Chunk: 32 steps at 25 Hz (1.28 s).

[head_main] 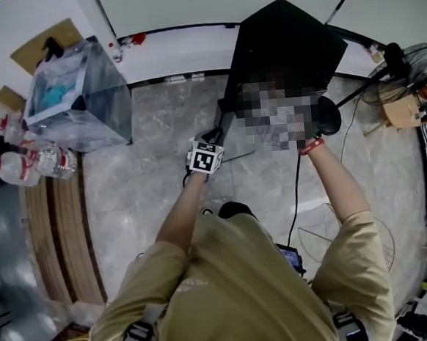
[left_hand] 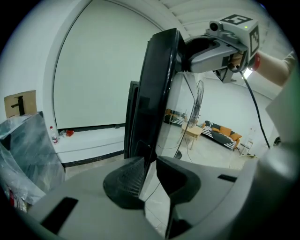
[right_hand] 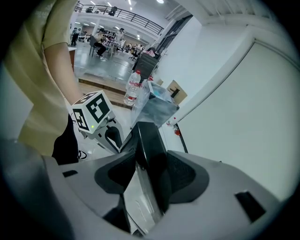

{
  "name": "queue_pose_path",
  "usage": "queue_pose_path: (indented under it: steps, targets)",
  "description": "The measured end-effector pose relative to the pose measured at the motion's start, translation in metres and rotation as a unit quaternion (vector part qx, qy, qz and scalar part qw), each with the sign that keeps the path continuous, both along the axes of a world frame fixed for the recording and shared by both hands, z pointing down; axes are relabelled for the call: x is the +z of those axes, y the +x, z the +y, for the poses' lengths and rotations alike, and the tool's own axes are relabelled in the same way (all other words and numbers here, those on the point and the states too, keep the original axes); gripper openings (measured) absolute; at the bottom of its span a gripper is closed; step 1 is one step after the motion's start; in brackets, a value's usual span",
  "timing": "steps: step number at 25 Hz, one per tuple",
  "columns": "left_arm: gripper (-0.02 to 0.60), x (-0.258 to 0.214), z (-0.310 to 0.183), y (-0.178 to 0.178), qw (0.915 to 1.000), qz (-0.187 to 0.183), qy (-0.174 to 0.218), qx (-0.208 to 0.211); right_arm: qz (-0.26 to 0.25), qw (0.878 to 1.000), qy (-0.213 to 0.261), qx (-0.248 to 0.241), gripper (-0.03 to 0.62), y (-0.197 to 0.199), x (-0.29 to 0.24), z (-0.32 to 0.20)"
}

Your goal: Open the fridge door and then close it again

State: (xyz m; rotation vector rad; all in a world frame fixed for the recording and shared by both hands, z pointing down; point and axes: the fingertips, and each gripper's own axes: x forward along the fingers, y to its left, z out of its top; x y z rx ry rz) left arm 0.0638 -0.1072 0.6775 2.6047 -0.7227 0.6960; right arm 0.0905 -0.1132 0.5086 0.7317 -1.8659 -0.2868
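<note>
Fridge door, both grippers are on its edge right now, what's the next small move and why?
Probably hold both grips and ease the fridge door a short way toward the cabinet, assuming opening is done. The left gripper and right gripper are each clamped on its edge, and it stands swung clear of the cabinet, so closing looks like what remains.

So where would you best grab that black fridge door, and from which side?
By its free upright edge. The fridge door is a thin, flat slab, so jaws coming edge-on can straddle it, one pad on each face. The left gripper and the right gripper are clamped on it this way, the right one higher up.
</note>
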Motion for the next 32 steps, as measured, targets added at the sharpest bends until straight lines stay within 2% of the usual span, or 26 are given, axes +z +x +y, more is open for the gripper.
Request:
queue_pose_path:
  steps: [12, 22, 32]
  targets:
    - [0.094, 0.002, -0.035, 0.005, 0.9997, -0.006, -0.004, 0.025, -0.009, 0.999, 0.003, 0.040, 0.222, 0.005, 0.002, -0.032]
    - [0.095, 0.003, -0.068, 0.007, 0.9988, 0.010, -0.010, 0.047, -0.006, 0.997, 0.008, 0.073, 0.222, 0.008, 0.002, -0.063]
    - [0.097, 0.005, -0.098, 0.017, 0.9962, 0.002, -0.016, 0.085, -0.009, 0.994, 0.010, 0.109, 0.222, 0.017, 0.005, -0.090]
